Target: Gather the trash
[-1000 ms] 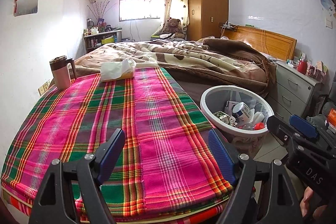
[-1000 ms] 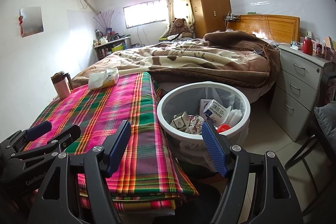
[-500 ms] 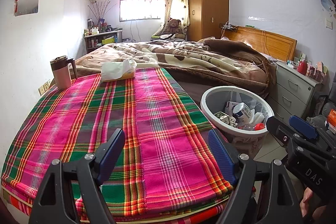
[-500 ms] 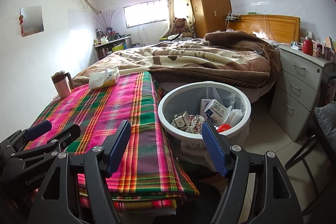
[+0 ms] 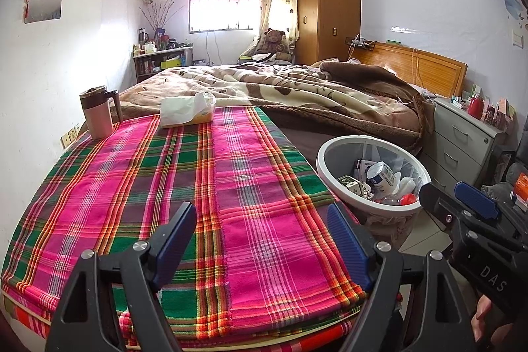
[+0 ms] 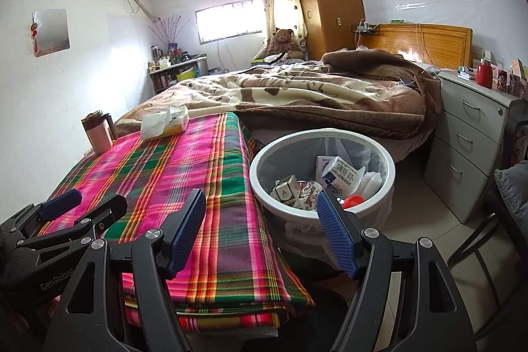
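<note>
Plaid cloth covers table. Left gripper above it, jaws wide, nothing btwn. Right gripper likewise, empty. Trash sits in white bin beside table, w/ cartons.

Bin bottom hidden under trash; shelf clutter too small; person's hand cut by edge.

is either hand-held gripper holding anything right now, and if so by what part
Nothing is held. The left hand-held gripper is open over the plaid cloth, the right hand-held gripper open near the trash bin; no object sits between either pair of fingers.
</note>
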